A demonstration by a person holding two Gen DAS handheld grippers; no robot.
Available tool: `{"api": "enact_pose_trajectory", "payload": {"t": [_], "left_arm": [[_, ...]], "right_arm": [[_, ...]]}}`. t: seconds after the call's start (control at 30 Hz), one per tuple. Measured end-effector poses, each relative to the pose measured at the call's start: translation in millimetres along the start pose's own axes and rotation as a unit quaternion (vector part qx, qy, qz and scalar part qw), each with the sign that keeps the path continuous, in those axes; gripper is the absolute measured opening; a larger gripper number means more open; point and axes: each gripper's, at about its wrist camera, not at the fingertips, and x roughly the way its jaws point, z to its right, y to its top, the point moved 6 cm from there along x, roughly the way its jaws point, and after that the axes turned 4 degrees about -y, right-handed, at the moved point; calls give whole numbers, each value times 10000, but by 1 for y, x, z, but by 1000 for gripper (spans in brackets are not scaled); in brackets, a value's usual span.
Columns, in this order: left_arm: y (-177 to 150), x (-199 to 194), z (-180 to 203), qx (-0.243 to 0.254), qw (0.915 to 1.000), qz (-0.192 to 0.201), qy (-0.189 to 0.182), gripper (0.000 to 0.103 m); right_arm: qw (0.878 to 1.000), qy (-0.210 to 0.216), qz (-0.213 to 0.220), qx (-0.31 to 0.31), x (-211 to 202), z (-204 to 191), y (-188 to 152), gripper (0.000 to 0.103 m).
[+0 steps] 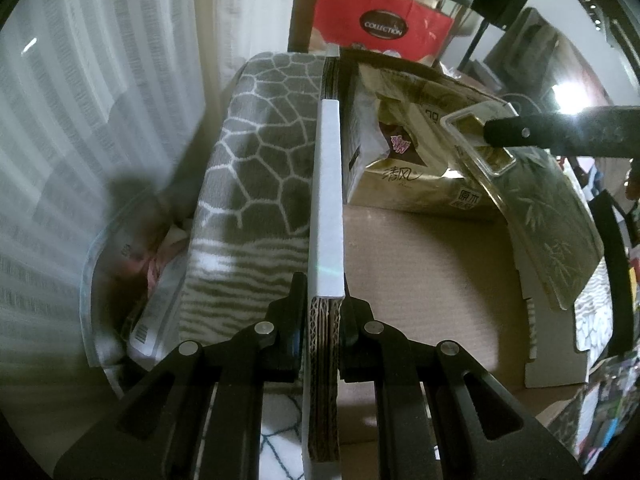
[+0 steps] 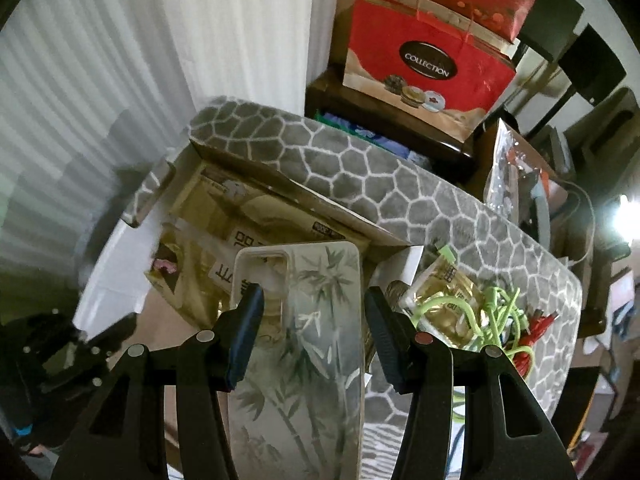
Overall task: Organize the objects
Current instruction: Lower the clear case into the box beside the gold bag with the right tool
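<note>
The cardboard box (image 1: pixel 420 280), open-topped and resting on a grey honeycomb-patterned blanket (image 1: pixel 256 152), serves as the collecting bin, so everything is judged against it. The left hand-held gripper (image 1: pixel 325 320) pinches the box's near wall (image 1: pixel 326 344) edge-on, its white-faced rim running away from the camera; this grip most likely steadies the box while the other hand loads it. Inside, against the far wall, lie gold tissue packs (image 1: pixel 404 168), already stowed and leaving bare cardboard floor nearer the held wall. The right hand-held gripper (image 2: pixel 314 320) carries a bamboo-print phone case (image 2: pixel 304 340) lengthwise between its fingers, which seem to clamp its long edges, though contact on the right finger is hard to confirm; the case hangs tilted over the box's open top, above the tissue packs, apparently about to be set inside. Outside the box, just beyond its right wall on the blanket, a tangle of green cable (image 2: pixel 496 312) and a small gold packet (image 2: pixel 448 292) await sorting.
</note>
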Motion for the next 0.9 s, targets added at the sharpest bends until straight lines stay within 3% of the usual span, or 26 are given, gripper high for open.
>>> {"api": "enact_pose_trajectory", "payload": {"t": [0.17, 0.23, 0.37, 0.47, 0.6, 0.7, 0.77, 0.8, 0.83, 0.9], "left_arm": [[1, 0, 0, -4, 10000, 1, -4, 11], [2, 0, 1, -13, 10000, -1, -12, 11], [2, -1, 2, -1, 10000, -7, -2, 11], [2, -1, 2, -20, 10000, -2, -11, 11], [3, -1, 2, -30, 10000, -9, -11, 11], [4, -1, 4, -23, 10000, -9, 10, 11], [3, 0, 5, -25, 10000, -11, 22, 11], [3, 0, 4, -26, 10000, -12, 27, 11], [3, 0, 4, -27, 10000, -13, 24, 11], [4, 0, 5, -29, 10000, -18, 35, 11]], "right_arm": [[9986, -405, -178, -296, 11, -4, -3, 44], [9991, -308, -160, -235, 10, -3, -4, 44], [9984, 446, -107, 317, -1, 5, -2, 43], [9875, 1219, -142, 984, -6, 19, -1, 44], [9592, 2101, -134, 1887, -4, 40, -2, 47], [9225, 2891, -235, 2546, -1, 53, -4, 44], [9196, 2922, -169, 2620, -3, 58, -3, 42], [9192, 2931, -168, 2623, -4, 59, -3, 37], [9189, 2939, -193, 2625, -3, 59, -3, 26], [9283, 2756, -209, 2485, 0, 58, -3, 24]]}}
